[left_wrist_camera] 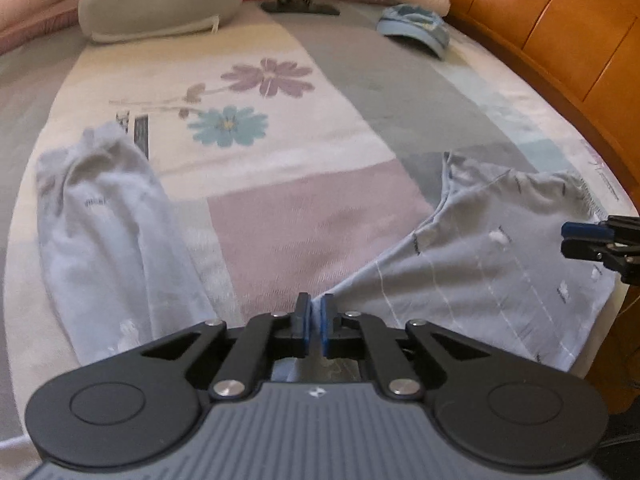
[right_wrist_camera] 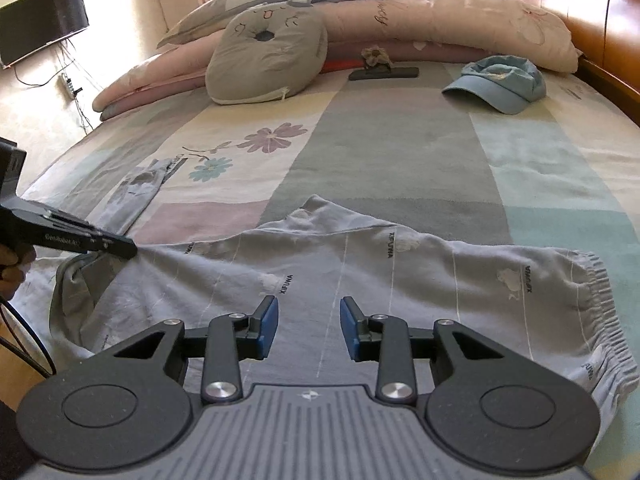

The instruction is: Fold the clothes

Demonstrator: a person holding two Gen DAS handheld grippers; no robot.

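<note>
Left wrist view: grey trousers (left_wrist_camera: pixel 480 248) spread on bed (left_wrist_camera: pixel 360 92), crotch fabric pinched in closed left gripper (left_wrist_camera: pixel 316 316), right wrist view alone shows elastic waistband (right_wrist_camera: pixel 600 300), right gripper (right_wrist_camera: pixel 308 328) parted and empty above cloth, blue cap (right_wrist_camera: pixel 500 80), television (right_wrist_camera: pixel 44 16).

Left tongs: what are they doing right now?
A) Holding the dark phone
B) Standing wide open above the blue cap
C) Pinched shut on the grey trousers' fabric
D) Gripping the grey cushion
C: in the left wrist view the left tongs have their blue pads closed on a pinch of the grey trousers, and the right wrist view shows them at a bunched part of the same garment.
</note>
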